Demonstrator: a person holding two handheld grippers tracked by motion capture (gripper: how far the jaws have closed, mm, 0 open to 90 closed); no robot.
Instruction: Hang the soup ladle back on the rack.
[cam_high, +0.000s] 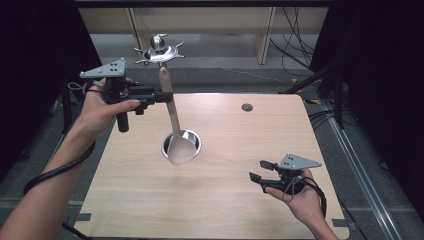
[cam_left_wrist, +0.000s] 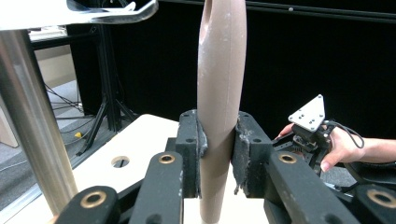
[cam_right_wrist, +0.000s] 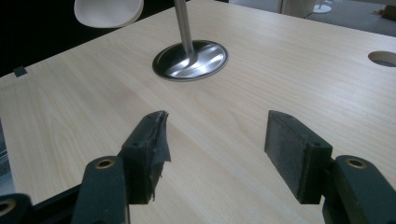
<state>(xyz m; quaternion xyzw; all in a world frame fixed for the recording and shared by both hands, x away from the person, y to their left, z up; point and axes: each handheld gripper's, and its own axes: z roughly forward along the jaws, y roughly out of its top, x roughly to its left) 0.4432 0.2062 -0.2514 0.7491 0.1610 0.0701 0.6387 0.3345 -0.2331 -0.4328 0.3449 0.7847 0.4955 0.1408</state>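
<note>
Spanning the scene, the pale wooden desk (cam_high: 225, 190) carries a round metal base (cam_high: 195, 142) at its middle and a small hole (cam_high: 247, 107) far right. Above the base hangs a beige spoon (cam_high: 176, 135), long axis near upright, bowl down, handle up. The left tongs (cam_high: 162, 96) clamp its handle. The right tongs (cam_high: 261, 170) gape wide, holding nothing, over the desk's near right.

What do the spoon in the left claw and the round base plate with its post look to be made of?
Spoon: probably matte plastic or silicone; its beige surface is dull, with a moulded seam along the handle and no glare. Round base plate and post: polished metal, likely steel, judging by the bright streaky reflections. Left claw pads: dark, worn foam or rubber, frayed at the edges.
</note>
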